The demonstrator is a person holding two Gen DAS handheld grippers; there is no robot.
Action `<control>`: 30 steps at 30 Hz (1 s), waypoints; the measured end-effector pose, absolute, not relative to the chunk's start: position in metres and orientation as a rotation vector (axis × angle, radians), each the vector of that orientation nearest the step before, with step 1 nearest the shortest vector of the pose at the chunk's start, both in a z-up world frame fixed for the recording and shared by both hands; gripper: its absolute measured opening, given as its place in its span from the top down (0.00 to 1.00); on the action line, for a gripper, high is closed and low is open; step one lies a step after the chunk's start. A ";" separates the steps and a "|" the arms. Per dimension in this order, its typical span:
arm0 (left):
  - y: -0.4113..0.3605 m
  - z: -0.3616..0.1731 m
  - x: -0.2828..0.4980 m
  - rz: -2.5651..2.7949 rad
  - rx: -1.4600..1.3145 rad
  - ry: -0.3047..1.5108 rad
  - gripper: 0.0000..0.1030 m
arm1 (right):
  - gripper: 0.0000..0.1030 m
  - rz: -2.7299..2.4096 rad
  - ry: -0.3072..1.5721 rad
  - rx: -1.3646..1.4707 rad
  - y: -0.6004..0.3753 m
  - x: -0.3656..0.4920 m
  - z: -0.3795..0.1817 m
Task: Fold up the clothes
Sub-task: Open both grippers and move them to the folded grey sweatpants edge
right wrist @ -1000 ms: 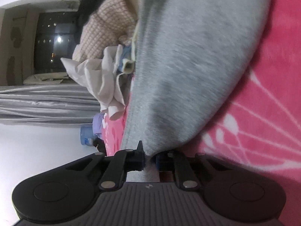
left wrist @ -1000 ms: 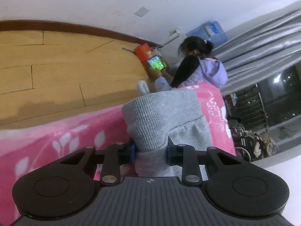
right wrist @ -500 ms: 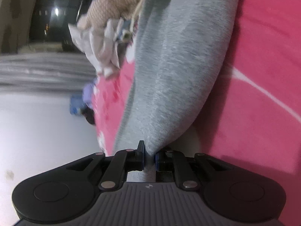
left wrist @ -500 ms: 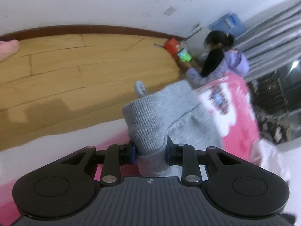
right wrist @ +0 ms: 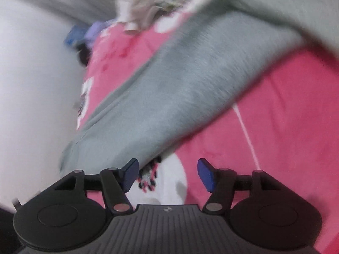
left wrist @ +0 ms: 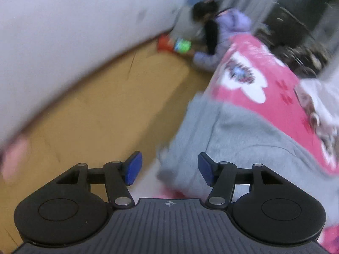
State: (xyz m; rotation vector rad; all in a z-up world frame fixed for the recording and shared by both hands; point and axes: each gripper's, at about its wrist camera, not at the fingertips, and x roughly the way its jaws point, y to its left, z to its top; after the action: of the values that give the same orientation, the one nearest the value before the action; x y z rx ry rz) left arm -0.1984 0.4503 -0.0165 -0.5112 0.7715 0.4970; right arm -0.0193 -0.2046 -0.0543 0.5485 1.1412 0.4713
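left gripper (left wrist: 167, 167) and right gripper (right wrist: 167, 174), each seen from its own wrist camera, both with jaws opening and the blue pads (left wrist: 133, 167) standing apart, pressing on nothing. in the left view the near edge of the grey garment (left wrist: 233, 139) shows between the pads but beyond them, apparently untouched; in the right view the cloth edge (right wrist: 169, 105) passes just ahead of the left-hand pad, and the gap between the pads shows only the pink blanket (right wrist: 286, 116). the step in hand reads as the release at the end of a fold. to do it well, let the pads clear the cloth fully before drawing back, lift away without snagging the edge, and check that the laid layer sits flat and lined up before taking the next grip. the garment is a thick, soft grey knit, probably a sweatshirt, lying just ahead of both tools on the blanket with its white flower prints; its exact shape is blurred, but it appears as a broad band running diagonally away from the right gripper. farther off, to the left of the left gripper, a wooden floor (left wrist: 110, 105); beyond it a seated person (left wrist: 220, 33) beside the white wall. a heap of other clothes (right wrist: 148, 6) lies at the far end of the blanket.
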 end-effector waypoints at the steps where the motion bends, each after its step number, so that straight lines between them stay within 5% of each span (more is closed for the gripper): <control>1: 0.450 -0.010 -0.195 0.499 -0.483 0.747 0.43 | 0.39 0.494 1.102 0.521 -0.201 -0.018 -0.044; 6: 0.425 -0.005 -0.123 0.269 -0.320 0.745 0.43 | 0.40 0.678 0.908 0.341 -0.146 0.010 -0.005; 13: 0.328 -0.043 -0.030 -0.049 0.372 0.908 0.43 | 0.42 0.862 0.836 -0.236 -0.029 0.051 -0.017; 20: 0.331 -0.070 0.004 -0.139 0.406 1.020 0.43 | 0.43 1.023 0.743 -0.359 0.032 0.076 -0.038; 30: 0.344 -0.078 0.003 -0.183 0.377 1.059 0.42 | 0.58 1.124 0.889 -0.514 0.069 0.095 -0.089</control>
State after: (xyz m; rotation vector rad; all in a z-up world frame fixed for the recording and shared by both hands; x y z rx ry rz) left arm 0.0027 0.3435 -0.0777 0.3765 1.0587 -0.1829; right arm 0.0952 0.0694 -0.0886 -0.5143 0.8885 1.1237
